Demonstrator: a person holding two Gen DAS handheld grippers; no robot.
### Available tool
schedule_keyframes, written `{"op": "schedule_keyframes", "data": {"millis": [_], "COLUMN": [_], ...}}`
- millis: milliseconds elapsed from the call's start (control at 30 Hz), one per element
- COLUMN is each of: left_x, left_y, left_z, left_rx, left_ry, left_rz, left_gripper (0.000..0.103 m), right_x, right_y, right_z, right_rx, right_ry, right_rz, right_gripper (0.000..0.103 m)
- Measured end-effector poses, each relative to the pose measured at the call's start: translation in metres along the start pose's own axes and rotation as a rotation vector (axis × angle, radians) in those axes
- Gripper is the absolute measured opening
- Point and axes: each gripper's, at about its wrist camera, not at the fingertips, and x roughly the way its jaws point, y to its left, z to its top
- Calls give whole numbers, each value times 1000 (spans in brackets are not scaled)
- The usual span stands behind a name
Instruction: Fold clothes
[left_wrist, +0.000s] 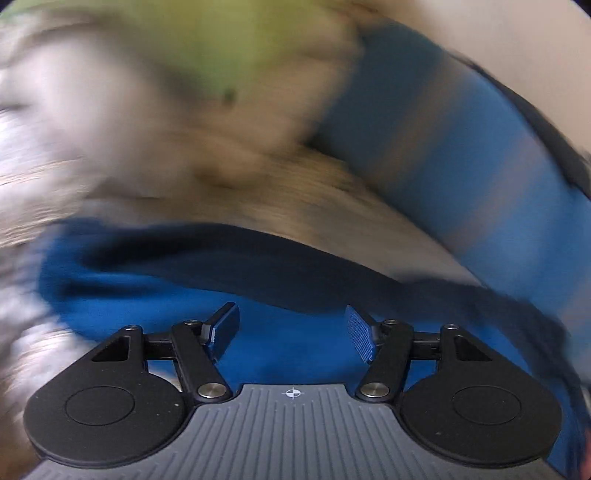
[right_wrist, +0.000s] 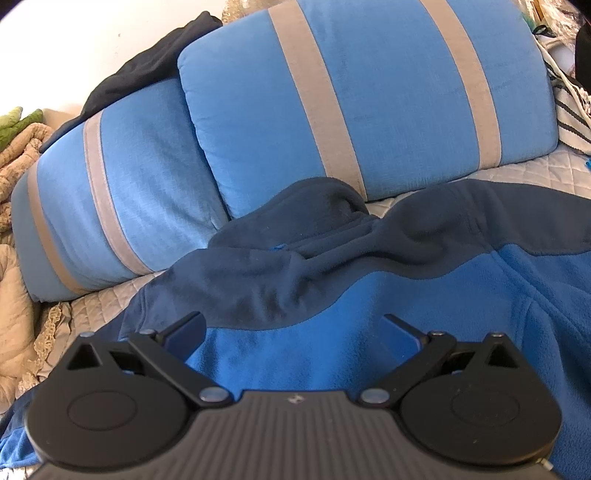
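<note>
I'm working a bright blue fleece jacket with a dark navy yoke and collar (right_wrist: 369, 295), spread across a pale quilted bedspread (right_wrist: 517, 177). Its long axis runs left to right across my right wrist view, the navy collar bunched at the far side against two blue velvety pillows with grey stripes (right_wrist: 369, 92).

The relation that matters: the fleece lies directly ahead of and under both tools, not off to a side. My right gripper (right_wrist: 291, 332) hangs over the blue body panel, jaws spread wide with nothing between them, the navy seam just beyond its fingertips.

My left gripper (left_wrist: 291, 332) is over the same blue fleece (left_wrist: 295, 350), jaws moderately apart and empty; its view is badly smeared, so I can't tell whether its fingers touch cloth. Beyond it a navy fold crosses the view, with beige bedding (left_wrist: 147, 147) farther off.

I judge the left tool sits nearer the garment's left edge, so it is the likelier one to pick up an edge next.
</note>
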Motion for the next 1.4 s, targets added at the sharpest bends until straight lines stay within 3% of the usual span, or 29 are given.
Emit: {"op": "schedule_keyframes", "data": {"millis": [133,300,367,433,500,533,767,900,1067,1233,1400], "left_x": [21,45,55,68,81,83,73,58,36,27,38], "left_y": [-67,-116,-127,-137,-141,-141,-136,-125,-96,-49,4], "left_z": [-17,-41,-50,-62,-70,-75,-82,-74,-57,-31,-8], "left_rx": [327,556,645,734,786,798,809,770,683,563,470], "left_ry": [55,120,129,155,205,222,248,276,180,69,-13], "left_rz": [-106,-158,-137,-97,-62,-63,-72,-108,-92,40,300], "left_gripper": [63,62,53,25,13,12,13,47,54,54,54], "right_x": [1,3,3,4,4,4,5,5,6,5,6], "right_y": [-1,-1,-1,-1,-2,-2,-2,-1,0,3,4], "right_z": [0,0,0,0,0,0,-1,-2,-3,-4,-5], "right_rx": [4,8,9,10,10,11,13,10,8,-3,-11], "right_ry": [6,13,16,18,20,21,29,33,40,42,45], "right_rz": [0,0,0,1,2,3,7,6,3,5,6], "right_gripper": [103,103,103,103,103,103,103,103,103,103,103]}}
